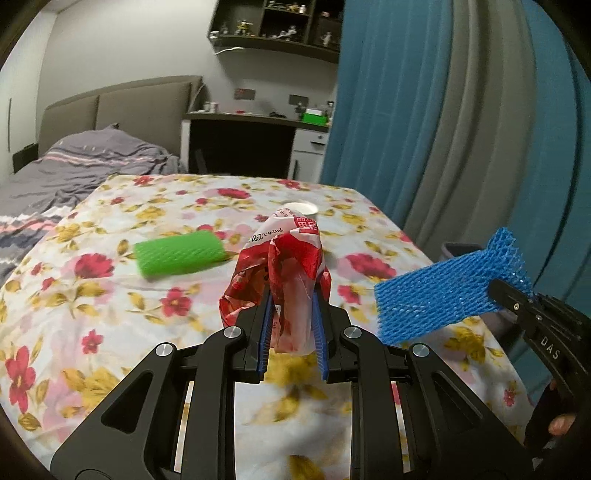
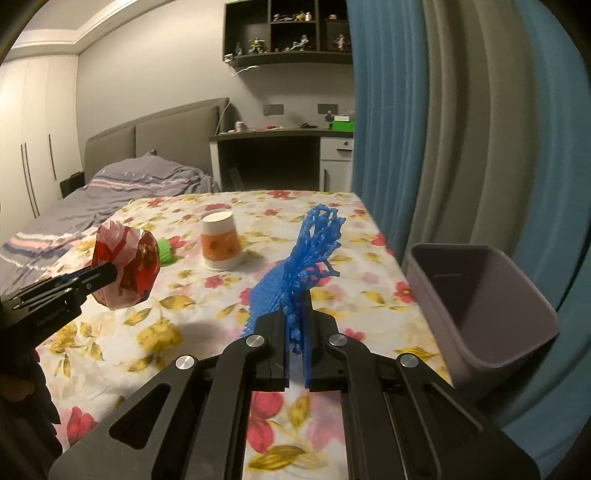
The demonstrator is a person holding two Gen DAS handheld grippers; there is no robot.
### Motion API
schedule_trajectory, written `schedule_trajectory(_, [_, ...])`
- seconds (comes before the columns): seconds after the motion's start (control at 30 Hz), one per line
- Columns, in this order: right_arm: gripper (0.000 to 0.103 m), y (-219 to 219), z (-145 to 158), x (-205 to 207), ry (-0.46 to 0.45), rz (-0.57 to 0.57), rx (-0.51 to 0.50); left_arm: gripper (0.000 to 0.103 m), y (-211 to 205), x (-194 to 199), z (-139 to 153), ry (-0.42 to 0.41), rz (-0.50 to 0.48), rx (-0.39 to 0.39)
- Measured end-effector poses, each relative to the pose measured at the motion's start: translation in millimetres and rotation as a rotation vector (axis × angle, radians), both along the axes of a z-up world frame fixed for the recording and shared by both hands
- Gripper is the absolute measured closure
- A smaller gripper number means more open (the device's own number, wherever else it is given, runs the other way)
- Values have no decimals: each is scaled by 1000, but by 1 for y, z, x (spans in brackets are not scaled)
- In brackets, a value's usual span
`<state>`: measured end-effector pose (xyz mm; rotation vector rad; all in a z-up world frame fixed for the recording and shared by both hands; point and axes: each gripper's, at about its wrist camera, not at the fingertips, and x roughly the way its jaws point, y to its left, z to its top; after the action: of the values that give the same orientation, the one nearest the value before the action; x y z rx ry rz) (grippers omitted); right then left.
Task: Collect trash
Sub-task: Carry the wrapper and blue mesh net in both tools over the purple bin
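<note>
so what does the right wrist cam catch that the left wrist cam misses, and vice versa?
Right wrist only: the grey trash bin's open mouth beside the table's right edge, and the upside-down paper cup's printed side. The wardrobe doors also show.

Left wrist only: the green foam net in full, lying flat on the floral tablecloth; the right view shows just its end.

Both: left gripper shut on the red-and-white wrapper, right gripper shut on the blue foam net, both held above the table.

Ahead of me stands a grey upholstered headboard (image 2: 166, 129), a dark desk (image 2: 273, 136) under wall shelves (image 2: 288, 33); blue curtains (image 2: 388, 110) hang right.
</note>
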<state>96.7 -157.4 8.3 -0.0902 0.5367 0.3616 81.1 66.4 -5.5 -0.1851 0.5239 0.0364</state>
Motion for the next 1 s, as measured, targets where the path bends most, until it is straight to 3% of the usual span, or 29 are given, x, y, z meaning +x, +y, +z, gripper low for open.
schedule_trajectory(1.0, [97, -60, 25, 14, -79, -124, 8, 84, -98, 56, 27, -56, -221, 51])
